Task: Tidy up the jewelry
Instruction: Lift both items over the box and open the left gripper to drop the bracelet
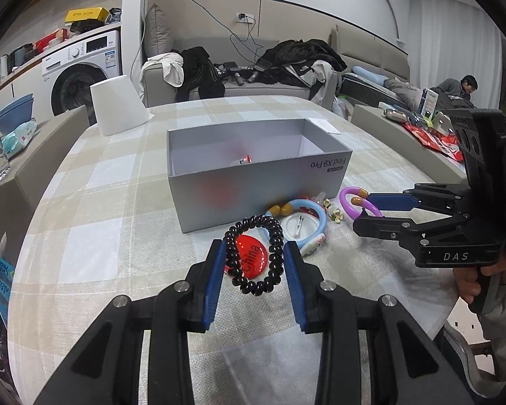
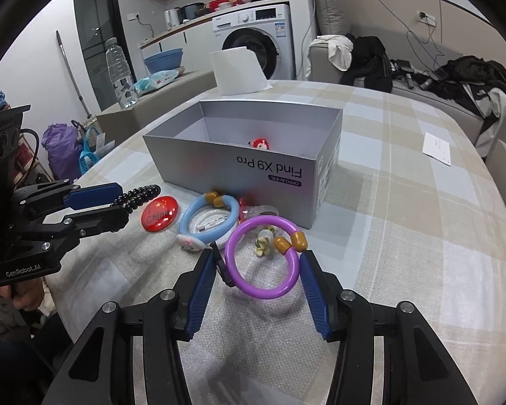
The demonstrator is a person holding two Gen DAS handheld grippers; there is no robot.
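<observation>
The black beaded bracelet point(image 1: 254, 255) sat pinched between the left gripper's point(image 1: 255, 271) fingers above a red badge point(image 1: 252, 261). The purple ring point(image 2: 264, 258) was clamped in the right gripper point(image 2: 259, 273), near the grey box point(image 2: 253, 162) on the worktop point(image 2: 404, 253).

My left wrist view looks forward along the left gripper point(image 1: 254, 263), low and close over the checked tablecloth point(image 1: 101, 182), facing the grey phone box point(image 1: 253, 182) with the sofa point(image 1: 239, 84) beyond. My right wrist view sits just as low behind the right gripper point(image 2: 258, 263), facing the same box point(image 2: 246, 168) from its other side, washing machine point(image 2: 253, 33) behind. Both share the box, the blue bangle point(image 1: 315, 216) point(image 2: 209, 219) and each other's gripper.
</observation>
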